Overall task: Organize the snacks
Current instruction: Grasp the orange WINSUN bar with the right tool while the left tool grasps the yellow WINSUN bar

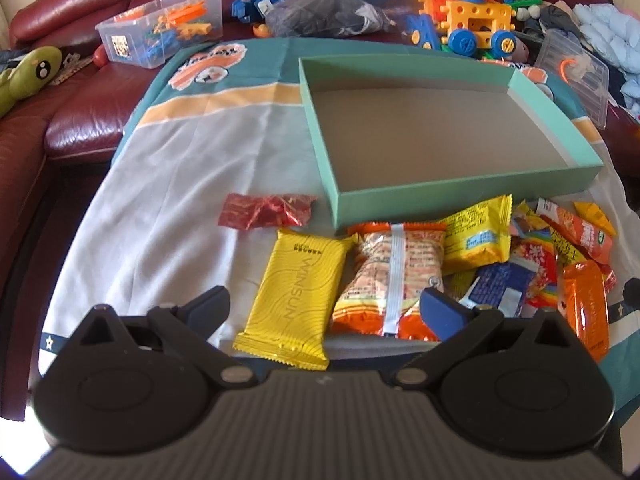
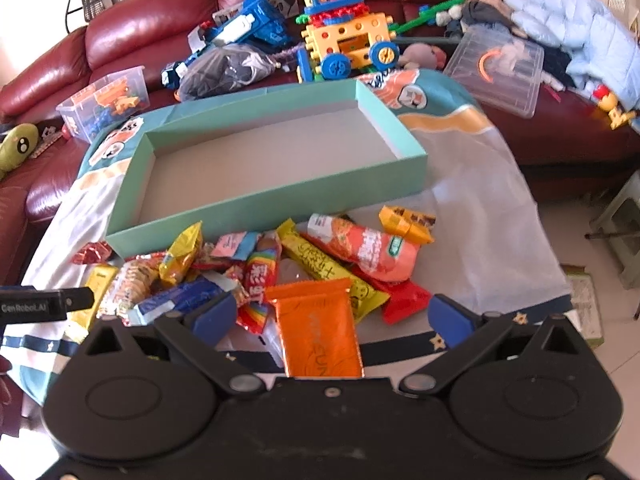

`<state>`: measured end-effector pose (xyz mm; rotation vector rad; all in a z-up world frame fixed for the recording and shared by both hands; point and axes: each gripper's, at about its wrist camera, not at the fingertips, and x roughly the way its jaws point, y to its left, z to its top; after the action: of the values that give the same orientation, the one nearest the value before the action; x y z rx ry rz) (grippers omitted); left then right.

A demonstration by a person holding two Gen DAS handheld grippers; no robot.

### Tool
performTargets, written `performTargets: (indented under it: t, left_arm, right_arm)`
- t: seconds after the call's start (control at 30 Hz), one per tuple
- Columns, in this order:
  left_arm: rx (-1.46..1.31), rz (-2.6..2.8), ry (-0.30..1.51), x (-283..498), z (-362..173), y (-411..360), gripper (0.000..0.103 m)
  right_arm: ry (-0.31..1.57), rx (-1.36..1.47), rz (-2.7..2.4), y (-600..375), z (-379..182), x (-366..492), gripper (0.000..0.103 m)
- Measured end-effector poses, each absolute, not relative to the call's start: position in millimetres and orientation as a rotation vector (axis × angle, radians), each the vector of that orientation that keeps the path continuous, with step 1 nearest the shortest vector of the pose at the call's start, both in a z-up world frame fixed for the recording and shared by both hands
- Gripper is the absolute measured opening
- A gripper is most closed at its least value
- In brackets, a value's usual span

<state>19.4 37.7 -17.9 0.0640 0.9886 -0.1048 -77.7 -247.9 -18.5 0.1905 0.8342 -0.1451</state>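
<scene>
An empty mint-green cardboard box lies on the cloth; it also shows in the right wrist view. In front of it lies a heap of snack packets. My left gripper is open, its fingers either side of a yellow packet and an orange-white biscuit pack. A red foil candy lies apart to the left. My right gripper is open above an orange packet. Beyond it lie an orange sausage pack, a yellow bar and a rainbow candy.
The cloth covers a low table in front of a dark red leather sofa. On the sofa are a clear bin of toys, a toy-block vehicle, a clear lid and clothes. The left gripper's side shows at the left edge.
</scene>
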Motion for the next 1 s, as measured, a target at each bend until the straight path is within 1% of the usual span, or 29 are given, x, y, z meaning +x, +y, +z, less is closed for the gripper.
performTargets:
  t: [0.07, 0.17, 0.2, 0.27, 0.3, 0.37, 0.47, 0.5, 0.6, 0.63, 0.67, 0.73, 0.9, 0.93, 0.97, 1.0]
  left_arm:
    - [0.061, -0.123, 1.000, 21.0, -22.4, 36.4, 0.103]
    - [0.053, -0.140, 1.009, 24.0, -27.5, 35.6, 0.097]
    - [0.046, -0.140, 1.017, 26.0, -29.2, 36.5, 0.095]
    - [0.033, -0.150, 1.029, 30.7, -31.3, 36.2, 0.093]
    - [0.032, -0.162, 1.030, 34.3, -31.8, 34.5, 0.091]
    - [0.044, -0.176, 1.025, 39.3, -31.7, 31.0, 0.088]
    - [0.063, -0.159, 1.022, 46.4, -35.0, 33.7, 0.087]
    - [0.066, -0.144, 1.030, 49.4, -38.3, 37.5, 0.084]
    - [0.041, -0.112, 1.069, 56.0, -49.0, 53.3, 0.084]
    - [0.030, -0.100, 1.080, 57.6, -52.3, 58.8, 0.084]
    - [0.021, -0.087, 1.091, 58.6, -55.2, 63.3, 0.084]
    - [0.010, -0.074, 1.108, 59.5, -60.2, 70.9, 0.084]
    - [0.056, -0.102, 1.118, 66.3, -67.2, 67.7, 0.083]
    - [0.079, -0.116, 1.114, 69.2, -67.8, 64.1, 0.081]
    - [0.089, -0.134, 1.114, 71.4, -68.0, 61.4, 0.071]
    - [0.090, -0.155, 1.114, 73.1, -68.1, 60.0, 0.052]
  right_arm:
    - [0.862, 0.251, -0.128, -253.7, -24.1, -77.6, 0.103]
    - [0.908, 0.313, -0.126, -259.9, -34.9, -73.8, 0.103]
    - [0.911, 0.315, -0.124, -260.9, -38.0, -73.5, 0.101]
    - [0.924, 0.317, -0.121, -262.2, -44.1, -72.9, 0.091]
    - [0.934, 0.321, -0.117, -262.8, -47.3, -71.5, 0.090]
    - [0.947, 0.316, -0.110, -262.7, -53.9, -68.0, 0.081]
    - [0.955, 0.296, -0.098, -260.4, -61.8, -62.7, 0.080]
    - [0.959, 0.293, -0.094, -260.3, -63.6, -61.5, 0.080]
    - [0.971, 0.280, -0.081, -258.6, -70.3, -56.2, 0.078]
    - [0.976, 0.272, -0.078, -257.8, -73.3, -53.6, 0.075]
    - [0.982, 0.265, -0.075, -257.5, -76.4, -51.6, 0.066]
    - [0.992, 0.262, -0.060, -256.1, -82.9, -48.5, 0.051]
    - [0.982, 0.259, -0.044, -253.2, -85.8, -44.3, 0.050]
    - [0.984, 0.258, -0.044, -252.6, -86.5, -43.3, 0.050]
    - [0.985, 0.260, -0.042, -252.9, -86.5, -43.2, 0.050]
    - [0.986, 0.264, -0.042, -252.8, -87.0, -42.8, 0.050]
